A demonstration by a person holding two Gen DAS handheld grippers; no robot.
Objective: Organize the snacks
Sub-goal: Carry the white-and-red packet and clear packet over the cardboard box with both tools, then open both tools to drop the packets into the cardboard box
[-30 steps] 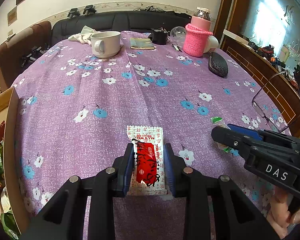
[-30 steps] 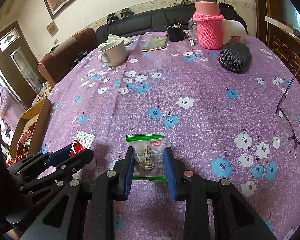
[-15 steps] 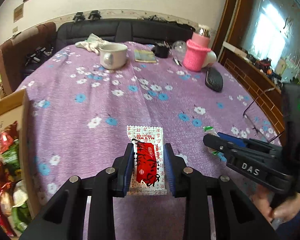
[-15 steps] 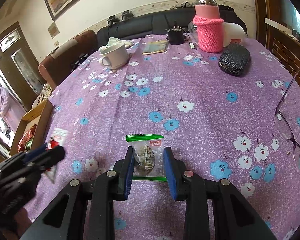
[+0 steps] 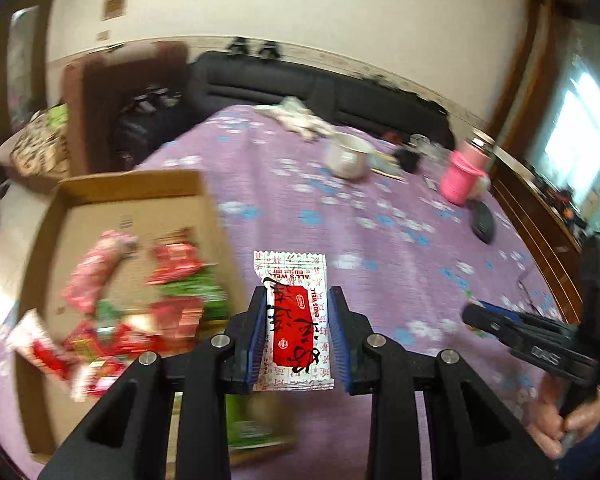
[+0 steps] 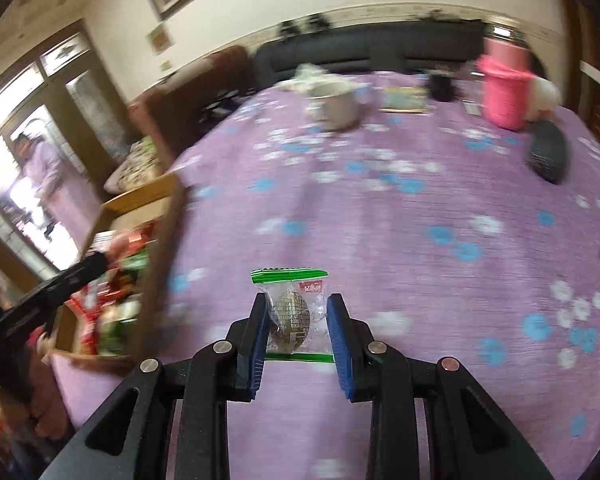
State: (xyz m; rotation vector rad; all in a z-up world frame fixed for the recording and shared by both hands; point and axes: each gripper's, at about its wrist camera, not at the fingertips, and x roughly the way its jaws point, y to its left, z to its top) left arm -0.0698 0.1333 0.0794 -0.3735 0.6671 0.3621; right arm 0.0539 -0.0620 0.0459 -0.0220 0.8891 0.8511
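Observation:
My left gripper [image 5: 298,300] is shut on a red-and-white snack packet [image 5: 294,320], held above the table's left edge beside an open cardboard box [image 5: 132,208] that holds several wrapped snacks [image 5: 140,300]. My right gripper [image 6: 296,308] is shut on a clear green-edged packet [image 6: 294,312] with a dark round sweet inside, held over the purple flowered tablecloth [image 6: 380,208]. In the right wrist view the box [image 6: 160,216] lies to the left, with the left gripper [image 6: 96,262] over it. In the left wrist view the right gripper [image 5: 470,314] shows at the right, held by a hand [image 5: 560,428].
At the far side of the table stand a white mug [image 5: 346,156], a pink knitted bottle cover [image 5: 460,178], a dark glasses case [image 6: 548,156] and a booklet [image 6: 404,100]. A brown chair [image 5: 112,96] and a black sofa [image 5: 300,80] stand behind. A person [image 6: 44,172] stands in a doorway.
Both grippers swung left with their packets still held. The cardboard box of snacks has come well into the left wrist view, and the left gripper now reaches over it.

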